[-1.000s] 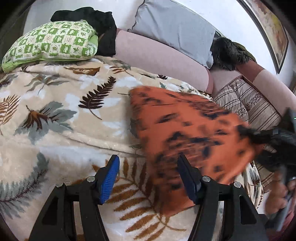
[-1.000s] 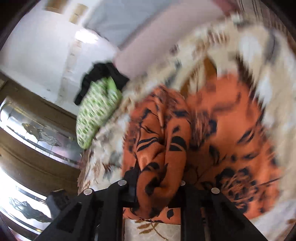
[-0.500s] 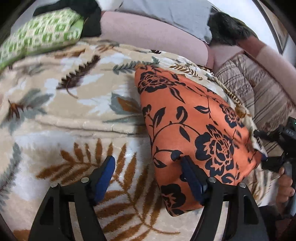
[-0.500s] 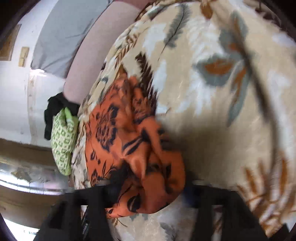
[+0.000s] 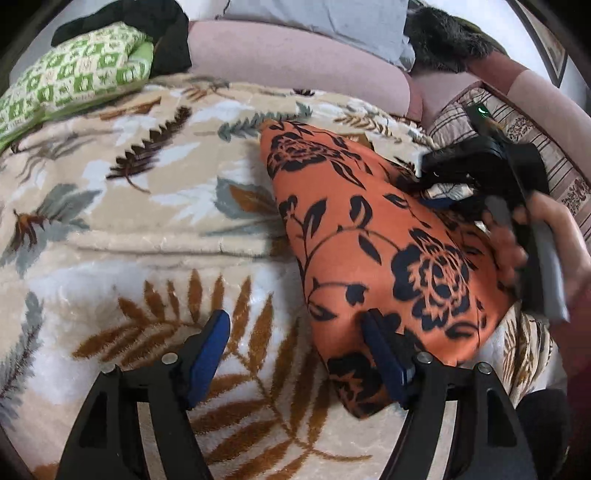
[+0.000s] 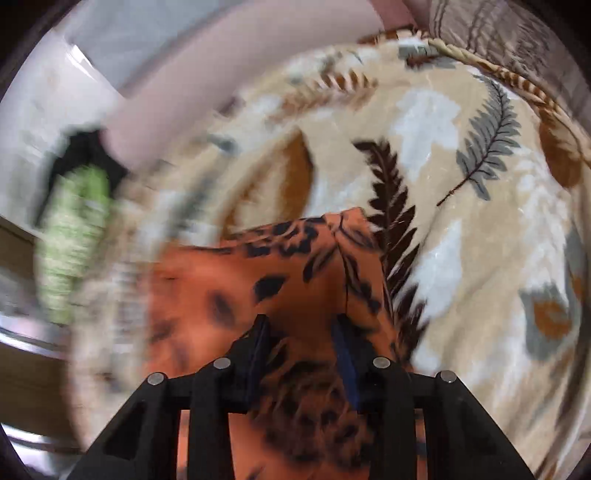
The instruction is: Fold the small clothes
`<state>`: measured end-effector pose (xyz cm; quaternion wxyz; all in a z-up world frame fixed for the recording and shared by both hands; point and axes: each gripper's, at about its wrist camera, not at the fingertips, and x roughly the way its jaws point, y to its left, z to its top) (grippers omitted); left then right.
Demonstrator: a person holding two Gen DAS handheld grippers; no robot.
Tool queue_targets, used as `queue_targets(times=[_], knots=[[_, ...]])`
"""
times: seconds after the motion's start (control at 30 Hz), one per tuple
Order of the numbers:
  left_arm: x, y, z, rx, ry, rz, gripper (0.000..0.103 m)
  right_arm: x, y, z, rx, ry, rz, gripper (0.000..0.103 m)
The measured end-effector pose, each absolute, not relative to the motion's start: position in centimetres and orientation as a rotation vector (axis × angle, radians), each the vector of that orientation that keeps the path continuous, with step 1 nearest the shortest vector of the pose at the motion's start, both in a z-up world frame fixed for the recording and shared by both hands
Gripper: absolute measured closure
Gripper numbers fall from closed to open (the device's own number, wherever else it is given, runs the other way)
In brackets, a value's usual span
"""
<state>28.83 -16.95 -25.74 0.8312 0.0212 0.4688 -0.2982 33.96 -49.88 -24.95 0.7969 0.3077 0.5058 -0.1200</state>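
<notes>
Right at your left gripper (image 5: 295,343), the two blue fingers (image 5: 208,345) stand spread wide with nothing pinched between them; bare leaf-print blanket (image 5: 147,229) fills the gap. The orange floral garment (image 5: 369,258) lies flat on that blanket, and its near corner sits under and just outside the finger on the right of that view, so the cloth is beside the gap, not in it. Past the fingertips the garment tapers to a point toward the sofa back.

On its far right edge your right gripper (image 6: 301,332) comes down over the same cloth, carried by your hand (image 5: 554,240). Its jaws are closing, set fairly narrow, and orange fabric shows between and beneath the fingers (image 6: 258,339); the blur keeps me from telling whether the pads are pressing on it.

Beyond the garment, the blanket runs up to a pink sofa back (image 5: 295,62). A green checked cushion (image 5: 74,77) rests at the far left with a black garment (image 5: 147,26) behind it.
</notes>
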Motion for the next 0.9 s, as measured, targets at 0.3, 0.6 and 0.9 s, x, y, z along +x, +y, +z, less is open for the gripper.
queue_targets(times=[0.3, 0.6, 0.9], knots=[[28.2, -16.9, -25.2, 0.055, 1.007, -0.651, 0.028, 36.8, -47.1, -20.0, 0.664, 1.023, -0.050, 0.062], [28.3, -16.6, -25.5, 0.064, 1.014, -0.661, 0.028, 44.0, -40.6, -25.8, 0.542, 1.165, -0.037, 0.060], [27.7, -16.2, -23.1, 0.016, 0.907, -0.674, 0.028, 33.4, -43.7, -18.1, 0.644, 0.967, 0.073, 0.060]])
